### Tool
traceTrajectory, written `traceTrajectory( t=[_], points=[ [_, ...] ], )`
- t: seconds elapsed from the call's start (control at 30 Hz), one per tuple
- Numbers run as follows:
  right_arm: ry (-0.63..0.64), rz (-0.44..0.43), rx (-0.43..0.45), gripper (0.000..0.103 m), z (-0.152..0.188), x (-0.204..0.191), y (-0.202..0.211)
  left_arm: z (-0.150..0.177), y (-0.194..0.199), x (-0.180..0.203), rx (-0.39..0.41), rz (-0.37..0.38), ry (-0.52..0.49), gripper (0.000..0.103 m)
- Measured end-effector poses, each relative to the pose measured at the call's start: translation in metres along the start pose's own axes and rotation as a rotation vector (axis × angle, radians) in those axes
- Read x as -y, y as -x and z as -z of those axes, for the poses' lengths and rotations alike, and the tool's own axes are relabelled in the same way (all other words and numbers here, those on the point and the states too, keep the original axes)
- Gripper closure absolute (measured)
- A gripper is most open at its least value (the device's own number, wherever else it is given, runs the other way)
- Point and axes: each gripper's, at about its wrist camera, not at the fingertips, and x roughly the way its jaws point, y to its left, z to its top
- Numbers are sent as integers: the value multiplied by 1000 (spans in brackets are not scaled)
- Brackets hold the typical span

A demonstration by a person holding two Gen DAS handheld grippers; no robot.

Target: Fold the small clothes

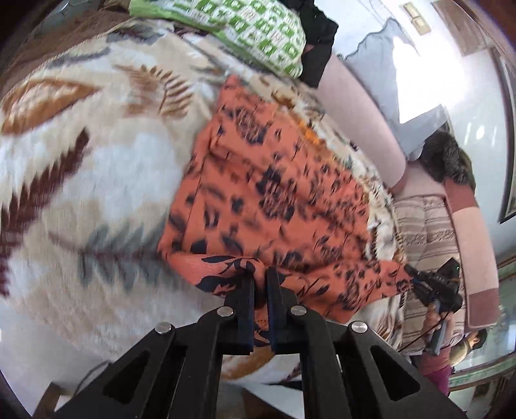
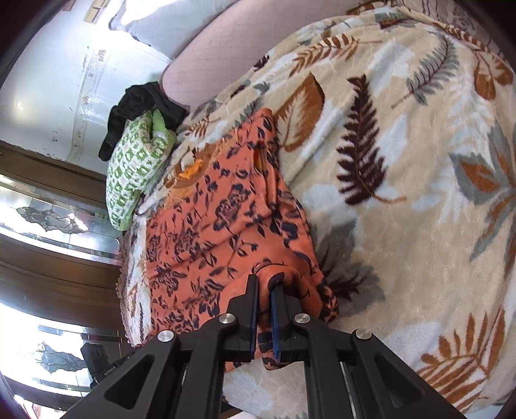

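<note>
An orange garment with a dark blue floral print [image 1: 274, 193] lies spread on a cream leaf-patterned blanket [image 1: 80, 167]. My left gripper [image 1: 259, 274] is shut on the garment's near edge, with cloth bunched between the black fingers. In the right wrist view the same garment [image 2: 209, 225] stretches away to the left, and my right gripper [image 2: 265, 283] is shut on another part of its edge, a fold pinched between the fingers. The right gripper also shows in the left wrist view [image 1: 432, 283], holding the garment's far corner.
A green-and-white patterned cloth [image 1: 258, 29] and a black garment [image 1: 319, 42] lie at the blanket's far end, also in the right wrist view [image 2: 135, 167]. A pink sofa back [image 1: 364, 122] borders the blanket [image 2: 403, 177]. A wooden glass-panelled door [image 2: 48, 251] stands beyond.
</note>
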Motion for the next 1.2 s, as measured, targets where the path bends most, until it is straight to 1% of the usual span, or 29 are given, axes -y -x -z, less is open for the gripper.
traceTrajectory(
  t=[0.1,0.2,0.23,0.3,0.37,0.4,0.47,0.53,0.57,0.6,0.67,0.7,0.73,0.77,0.8,0.83,0.87,0.93,0.97,1.03,1.07,1.13,1.2],
  points=[
    [10,-10,26,96,-28,-15,0,-56,-3,12,34,17,-10,97],
    [30,-4,69,96,-65,-33,-7,-114,-12,25,70,1,-42,97],
    [32,-6,89,96,-79,-38,-11,-139,-18,31,85,-9,-55,97],
    [24,-9,120,96,-108,-43,-22,-176,-35,37,101,-15,-55,97],
    [-1,-20,159,96,-137,-43,-38,-213,-60,39,132,-39,-83,97],
    [-28,-33,182,96,-151,-40,-48,-230,-75,37,129,-57,-84,97],
    [-92,-61,219,95,-176,-28,-72,-258,-110,24,138,-89,-1,97],
    [-161,-88,227,95,-196,-10,-99,-268,-136,10,158,-93,36,97],
    [-199,-77,241,95,-201,0,-109,-269,-146,2,174,-117,62,97],
    [-231,-76,270,95,-203,10,-114,-267,-149,-5,206,-109,91,97],
    [-277,-117,333,95,-201,28,-113,-259,-144,-13,283,-41,120,96],
    [-298,-130,369,95,-199,37,-107,-253,-135,-14,341,-30,130,92],
    [-314,-134,410,94,-195,44,-98,-246,-124,-13,398,-38,143,87],
    [-311,-126,443,92,-190,48,-88,-239,-113,-9,447,-51,150,72],
    [-284,-106,454,87,-186,45,-80,-231,-104,-2,483,-63,141,58],
    [-227,-78,439,85,-183,37,-75,-218,-93,12,512,-79,106,54],
    [-147,-55,403,85,-178,23,-73,-207,-85,23,519,-100,76,51],
    [25,11,295,85,-163,-13,-82,-178,-78,47,506,-142,39,44],
    [106,38,235,85,-153,-33,-91,-164,-79,56,488,-150,30,40],
    [229,49,108,85,-128,-66,-117,-137,-91,68,415,-172,26,39],
    [272,40,51,85,-115,-81,-131,-124,-100,70,388,-181,29,39],
    [325,30,-47,85,-94,-104,-161,-109,-117,67,341,-186,18,39],
    [363,41,-152,85,-74,-123,-196,-105,-137,59,286,-232,-1,39]
  ],
)
